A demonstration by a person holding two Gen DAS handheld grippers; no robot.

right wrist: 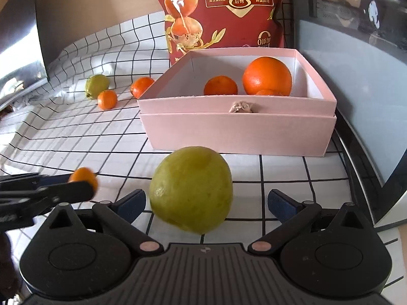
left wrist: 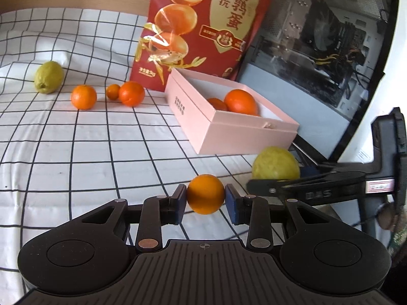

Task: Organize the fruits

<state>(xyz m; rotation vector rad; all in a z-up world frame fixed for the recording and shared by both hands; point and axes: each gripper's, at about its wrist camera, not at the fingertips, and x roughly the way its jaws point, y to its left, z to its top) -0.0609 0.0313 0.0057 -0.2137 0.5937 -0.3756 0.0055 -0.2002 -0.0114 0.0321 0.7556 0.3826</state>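
Pink card formed the open box (right wrist: pixel 236 129), which stood on the checked cloth (left wrist: pixel 76 157) in front of a red snack bag (left wrist: pixel 203 25). Inside the box lay a large orange (right wrist: pixel 267 75), a smaller orange (right wrist: pixel 220 85) beside it, and part of another fruit that was mostly hidden. The left gripper (left wrist: pixel 206 198) was closed on a small orange (left wrist: pixel 206 194), its blue pads pressing both sides, short of the box's near wall. The right gripper (right wrist: pixel 206 203) stood wide, with a green lemon (right wrist: pixel 190 189) between its jaws but its pads apart from the fruit, just in front of the box. To the left of the box, farther back, a second green lemon (left wrist: pixel 49 77) and three oranges (left wrist: pixel 84 96) lay on the cloth.
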